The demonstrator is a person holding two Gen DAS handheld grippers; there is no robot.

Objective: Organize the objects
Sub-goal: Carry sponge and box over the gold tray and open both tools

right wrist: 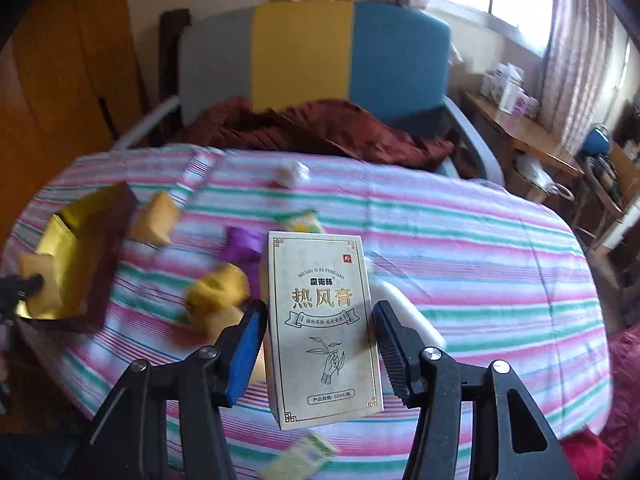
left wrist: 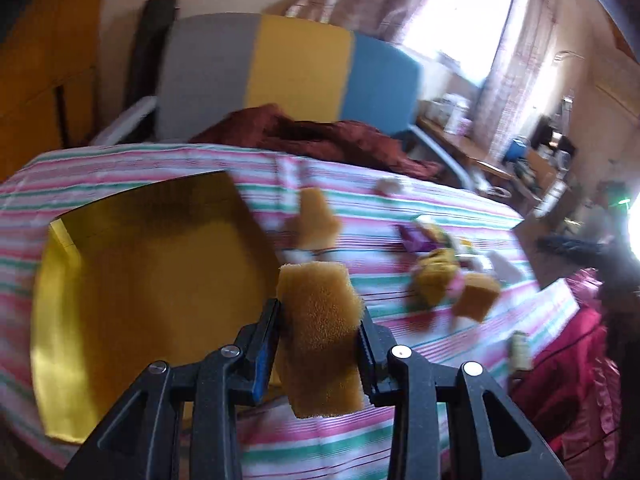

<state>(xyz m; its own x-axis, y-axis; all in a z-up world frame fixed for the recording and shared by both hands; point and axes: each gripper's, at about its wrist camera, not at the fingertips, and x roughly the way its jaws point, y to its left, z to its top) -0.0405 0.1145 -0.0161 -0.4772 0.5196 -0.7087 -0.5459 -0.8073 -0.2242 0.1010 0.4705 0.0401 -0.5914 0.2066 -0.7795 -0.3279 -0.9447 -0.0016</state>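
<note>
- My left claw is clamped on a tan sponge block, both pads pressed into its sides; the block hangs above the striped table.
- Just left of that claw sits the gold-lined box, open side facing up.
- Ahead and to the right of it I see more sponge blocks and a small purple thing, all blurred.
- My right claw has a cream carton with printed Chinese lettering between its pads. The left pad touches it; on the right I see a slight gap, so I cannot tell if the grip is firm.
- Beyond the table stands a grey, yellow and blue chair with red cloth on it.
</note>
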